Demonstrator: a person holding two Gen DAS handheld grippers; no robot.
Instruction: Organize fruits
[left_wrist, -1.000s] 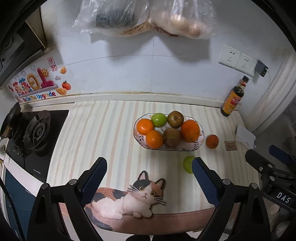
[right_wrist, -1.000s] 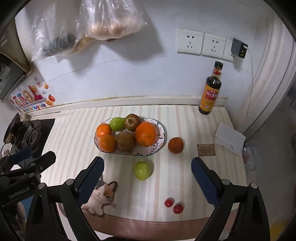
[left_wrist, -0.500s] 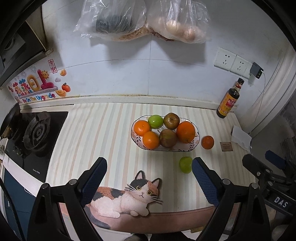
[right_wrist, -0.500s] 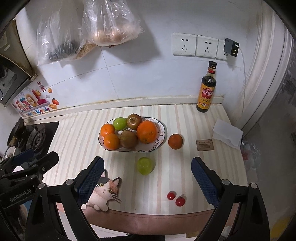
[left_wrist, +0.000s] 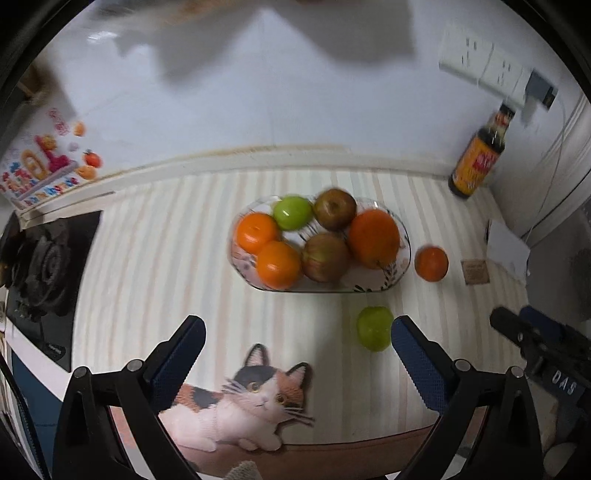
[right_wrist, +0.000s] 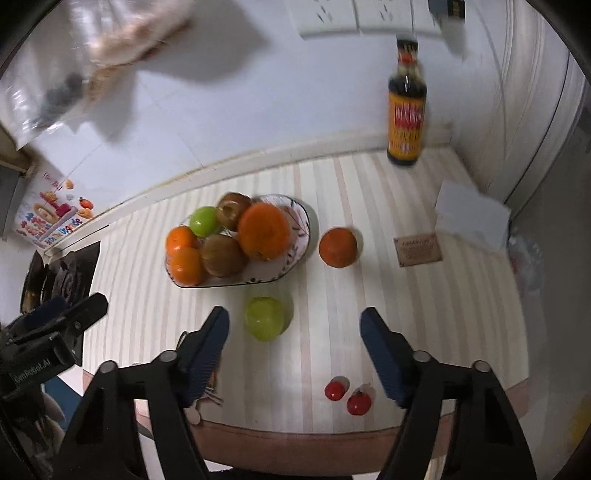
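The right wrist view alone shows two small red fruits (right_wrist: 347, 397) near the front edge of the striped surface (right_wrist: 424, 302); the left wrist view alone shows the whole cat picture (left_wrist: 243, 402). The loose green apple (right_wrist: 265, 323) and loose orange (right_wrist: 338, 246) lie outside the plate (right_wrist: 301, 236) of fruits. The left gripper (left_wrist: 297, 354) is opening its fingers wide, empty. The right gripper (right_wrist: 295, 354) is closing, its fingers apart, the apple just ahead of them, untouched. Both views are blurred; the bottle (right_wrist: 405, 110) label is unreadable.

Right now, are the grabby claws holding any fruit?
No, both are empty. The left gripper is opening over the cat mat. The right gripper is closing above the loose green apple, its pads not touching it.
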